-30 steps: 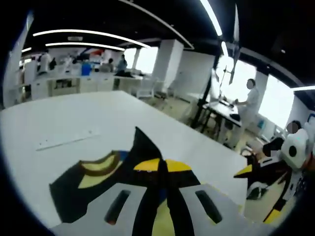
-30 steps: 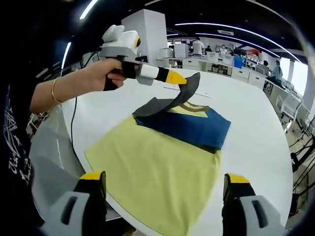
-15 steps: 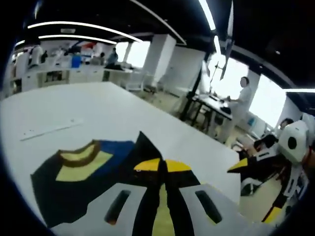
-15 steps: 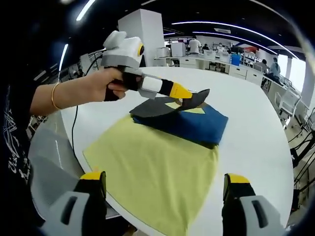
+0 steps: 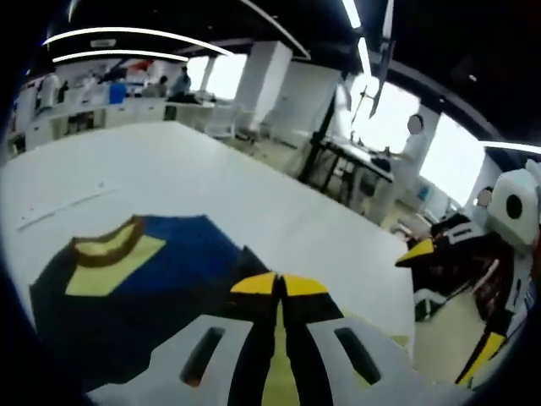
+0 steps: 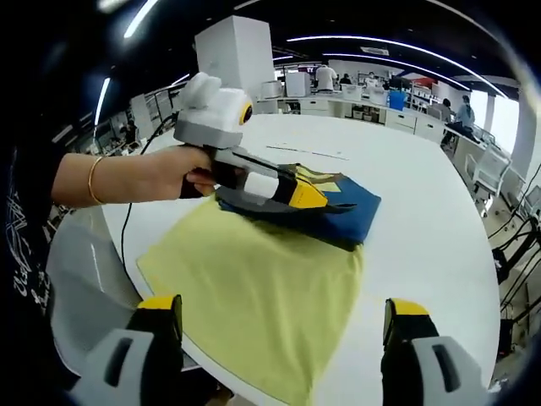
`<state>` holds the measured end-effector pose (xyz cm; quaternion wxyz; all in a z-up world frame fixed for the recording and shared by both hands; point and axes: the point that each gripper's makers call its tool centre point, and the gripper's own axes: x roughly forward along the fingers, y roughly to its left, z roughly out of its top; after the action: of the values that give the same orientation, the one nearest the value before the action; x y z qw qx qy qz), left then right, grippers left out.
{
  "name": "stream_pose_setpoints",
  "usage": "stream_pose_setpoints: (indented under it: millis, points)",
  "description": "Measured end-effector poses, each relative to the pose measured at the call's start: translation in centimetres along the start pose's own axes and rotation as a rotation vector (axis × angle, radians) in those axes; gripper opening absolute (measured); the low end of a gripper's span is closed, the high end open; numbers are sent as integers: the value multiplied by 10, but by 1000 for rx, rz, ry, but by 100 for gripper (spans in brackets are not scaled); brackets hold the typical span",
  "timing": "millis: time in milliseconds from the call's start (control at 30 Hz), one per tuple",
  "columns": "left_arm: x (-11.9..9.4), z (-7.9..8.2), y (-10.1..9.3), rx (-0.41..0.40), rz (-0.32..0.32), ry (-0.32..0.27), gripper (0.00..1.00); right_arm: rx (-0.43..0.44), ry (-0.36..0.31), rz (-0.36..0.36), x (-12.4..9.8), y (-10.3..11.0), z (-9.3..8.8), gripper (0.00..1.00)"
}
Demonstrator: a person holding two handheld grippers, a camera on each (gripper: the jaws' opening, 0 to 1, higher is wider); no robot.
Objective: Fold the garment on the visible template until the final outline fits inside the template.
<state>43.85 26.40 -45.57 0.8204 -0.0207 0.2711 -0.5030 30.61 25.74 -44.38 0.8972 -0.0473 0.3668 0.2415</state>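
Garment (image 6: 262, 271), yellow body with navy top fold, lies flat at table (image 6: 423, 194) centre; soft, light, best pinched at edges. Left gripper (image 6: 308, 199), at 12 o'clock, is closed, apparently pinching dark fabric. Right gripper (image 6: 275, 342) stands wide apart, empty. Smooth white tabletop; open office beyond.
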Motion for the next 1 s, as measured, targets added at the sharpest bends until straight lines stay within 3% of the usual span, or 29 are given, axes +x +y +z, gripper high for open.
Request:
stream_pose_setpoints:
  millis: [200, 433, 667, 833, 1000]
  points:
    - [10, -19, -2, -26, -13, 47, 0, 8, -4, -2, 0, -1, -1, 99]
    - [10, -25, -5, -42, -42, 53, 2, 14, -7, -2, 1, -1, -1, 99]
    - [-3, -20, 3, 4, -8, 22, 32, 14, -6, 8, 5, 1, 1, 99]
    - [-18, -18, 26, 73, 90, 21, 64, 17, -10, 15, 9, 2, 3, 99]
    - [-34, -14, 43, 66, 142, -3, 81, 14, -22, 17, 12, 1, 8, 99]
